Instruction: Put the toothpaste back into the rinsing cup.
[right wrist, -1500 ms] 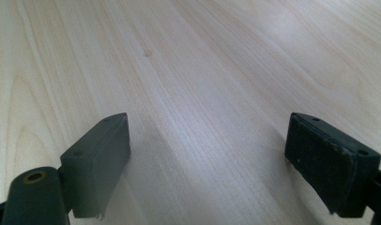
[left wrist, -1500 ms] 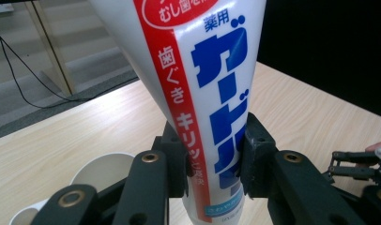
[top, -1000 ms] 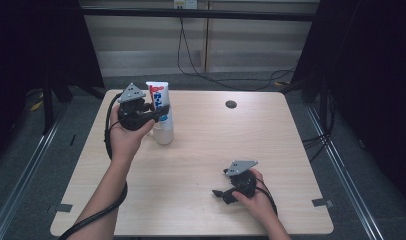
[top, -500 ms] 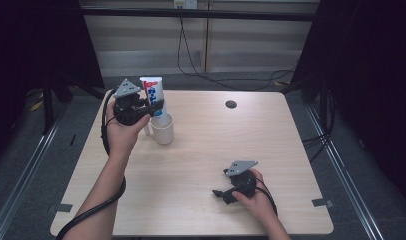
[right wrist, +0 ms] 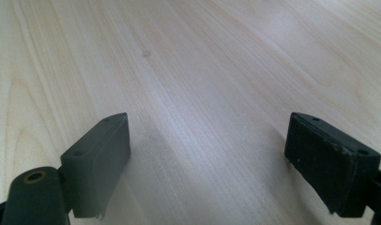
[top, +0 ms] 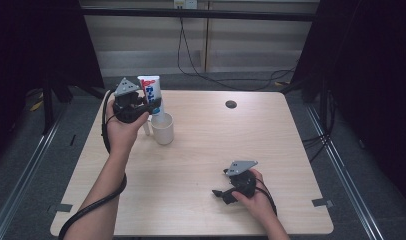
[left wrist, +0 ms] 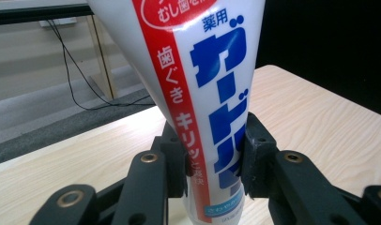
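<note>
A white toothpaste tube [top: 152, 91] with red and blue print is held upright above the table's far left, my left gripper [top: 152, 106] shut on its lower part. Up close, the tube [left wrist: 198, 93] is squeezed between both black jaws, and my left gripper [left wrist: 213, 159] has its pads pressed to either side. Just right of and below the tube stands a white mug [top: 163, 129], handle turned left. My right gripper [top: 220, 194] rests low on the near right of the table, and in its own view the right gripper [right wrist: 207, 154] is open over bare wood.
The light wooden table [top: 216, 150] has a small dark round hole [top: 231, 104] near its far edge. Black cables trail from both grippers. Grey floor and metal rails surround the table, with dark curtains on both sides.
My left gripper has lifted the toothpaste tube up and to the left, clear of the mug. The mug now stands uncovered. The right gripper has stayed put.
</note>
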The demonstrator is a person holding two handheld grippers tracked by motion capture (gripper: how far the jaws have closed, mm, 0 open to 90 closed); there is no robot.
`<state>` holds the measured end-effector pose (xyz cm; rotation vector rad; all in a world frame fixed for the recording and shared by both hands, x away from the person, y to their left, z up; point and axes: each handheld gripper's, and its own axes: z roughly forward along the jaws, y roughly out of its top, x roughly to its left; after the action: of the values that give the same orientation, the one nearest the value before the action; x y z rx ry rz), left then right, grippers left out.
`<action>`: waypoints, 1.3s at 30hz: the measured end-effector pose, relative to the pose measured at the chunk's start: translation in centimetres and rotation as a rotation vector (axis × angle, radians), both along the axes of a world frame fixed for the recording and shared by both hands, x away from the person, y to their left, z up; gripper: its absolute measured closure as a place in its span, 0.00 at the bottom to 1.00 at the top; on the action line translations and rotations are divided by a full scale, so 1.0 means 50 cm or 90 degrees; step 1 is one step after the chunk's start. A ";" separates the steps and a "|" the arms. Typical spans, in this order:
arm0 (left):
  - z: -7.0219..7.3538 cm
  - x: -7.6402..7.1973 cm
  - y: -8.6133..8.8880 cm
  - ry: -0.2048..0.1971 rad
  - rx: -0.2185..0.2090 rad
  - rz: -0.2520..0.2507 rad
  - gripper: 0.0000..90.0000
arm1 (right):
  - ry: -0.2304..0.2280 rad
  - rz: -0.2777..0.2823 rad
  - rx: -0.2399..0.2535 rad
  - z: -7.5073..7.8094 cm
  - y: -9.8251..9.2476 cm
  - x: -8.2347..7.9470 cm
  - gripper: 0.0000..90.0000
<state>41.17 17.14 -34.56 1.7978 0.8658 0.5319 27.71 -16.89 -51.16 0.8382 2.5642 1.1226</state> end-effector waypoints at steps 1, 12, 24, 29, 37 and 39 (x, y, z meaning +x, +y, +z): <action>-0.003 0.001 0.000 -0.003 0.003 0.000 0.75 | 0.000 0.000 0.000 0.000 0.000 0.000 0.16; -0.032 0.019 -0.011 -0.011 0.024 0.011 0.75 | 0.000 0.000 0.000 0.000 0.000 0.000 0.16; -0.039 0.037 -0.008 -0.014 0.031 0.026 0.75 | 0.000 0.000 0.000 0.000 0.000 0.000 0.16; -0.040 0.045 -0.006 -0.015 0.027 0.031 0.75 | 0.001 0.000 0.000 0.000 0.000 -0.001 0.16; -0.052 0.052 -0.010 -0.015 0.028 0.037 0.74 | 0.001 0.000 0.000 0.000 0.000 0.000 0.16; -0.058 0.053 -0.012 -0.016 0.033 0.040 0.74 | 0.001 0.000 0.000 0.000 0.000 0.000 0.16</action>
<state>43.80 16.56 -37.45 1.8112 0.9012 0.6215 27.69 -16.89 -51.14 0.8386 2.5651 1.1229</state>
